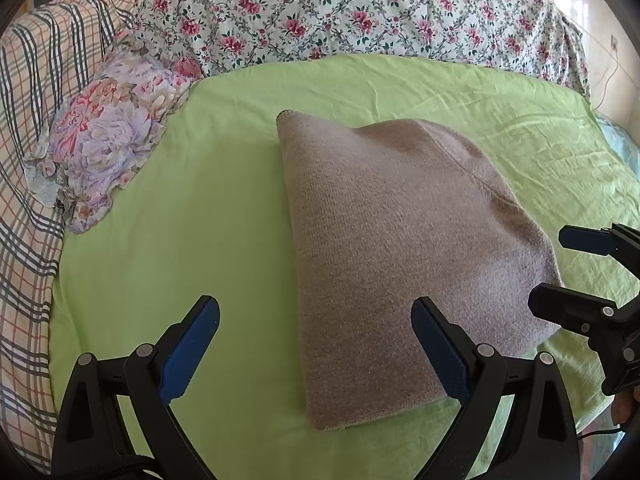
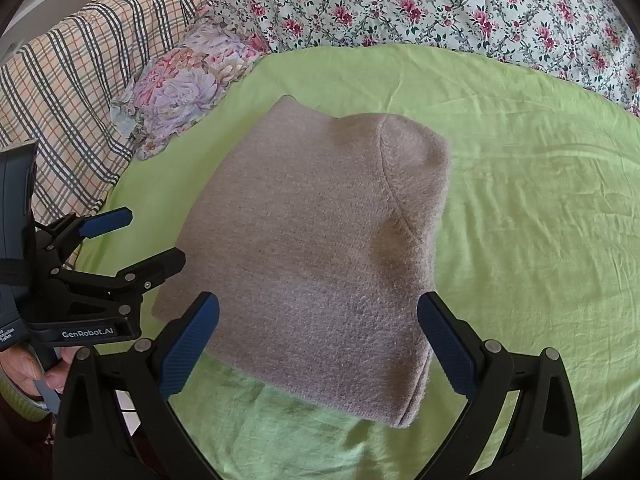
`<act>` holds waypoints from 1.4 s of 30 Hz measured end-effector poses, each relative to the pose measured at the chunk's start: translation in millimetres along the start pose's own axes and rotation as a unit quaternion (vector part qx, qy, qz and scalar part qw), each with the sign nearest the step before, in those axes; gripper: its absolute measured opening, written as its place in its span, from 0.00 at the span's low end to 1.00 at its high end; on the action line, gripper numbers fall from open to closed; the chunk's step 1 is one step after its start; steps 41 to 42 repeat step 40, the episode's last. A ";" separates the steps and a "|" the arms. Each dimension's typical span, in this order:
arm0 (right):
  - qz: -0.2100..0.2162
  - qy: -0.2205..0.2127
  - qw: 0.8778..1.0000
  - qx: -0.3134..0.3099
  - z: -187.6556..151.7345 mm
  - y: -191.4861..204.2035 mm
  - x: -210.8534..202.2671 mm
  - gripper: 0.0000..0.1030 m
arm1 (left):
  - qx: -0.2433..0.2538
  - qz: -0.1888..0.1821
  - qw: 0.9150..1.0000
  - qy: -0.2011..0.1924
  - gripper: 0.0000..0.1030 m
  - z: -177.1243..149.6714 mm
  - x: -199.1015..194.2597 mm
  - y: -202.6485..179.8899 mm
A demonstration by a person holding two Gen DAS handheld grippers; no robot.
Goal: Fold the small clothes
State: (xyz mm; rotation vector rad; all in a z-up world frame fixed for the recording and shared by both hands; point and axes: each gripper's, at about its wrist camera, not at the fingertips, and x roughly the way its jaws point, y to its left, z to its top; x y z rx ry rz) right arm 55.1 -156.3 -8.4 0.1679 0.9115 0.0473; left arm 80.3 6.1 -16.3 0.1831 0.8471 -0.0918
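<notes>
A beige-grey knitted garment [image 1: 400, 248] lies folded into a rough rectangle on the light green bed sheet [image 1: 200, 200]; it also shows in the right wrist view [image 2: 320, 248]. My left gripper [image 1: 316, 344] is open and empty, hovering over the garment's near left corner. My right gripper [image 2: 320, 344] is open and empty above the garment's near edge. In the left wrist view the right gripper [image 1: 568, 276] shows at the garment's right edge. In the right wrist view the left gripper [image 2: 148, 236] shows at the garment's left edge, open.
A floral quilt [image 1: 360, 12] is heaped along the back of the bed. A plaid blanket [image 1: 36, 160] and a purple-pink floral pillow [image 1: 108, 132] lie at the left. The sheet's right edge [image 1: 592, 112] drops off near a wall with a cable.
</notes>
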 end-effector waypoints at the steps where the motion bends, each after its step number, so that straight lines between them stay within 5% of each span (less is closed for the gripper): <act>1: 0.000 0.000 1.000 0.000 0.0 0.1 -0.1 0.96 | 0.000 0.000 1.000 0.000 0.94 0.1 0.0 0.2; 42: 0.013 -0.010 0.999 0.029 21.5 -24.9 16.5 0.97 | -0.021 0.013 1.000 0.003 0.94 27.0 15.8 5.1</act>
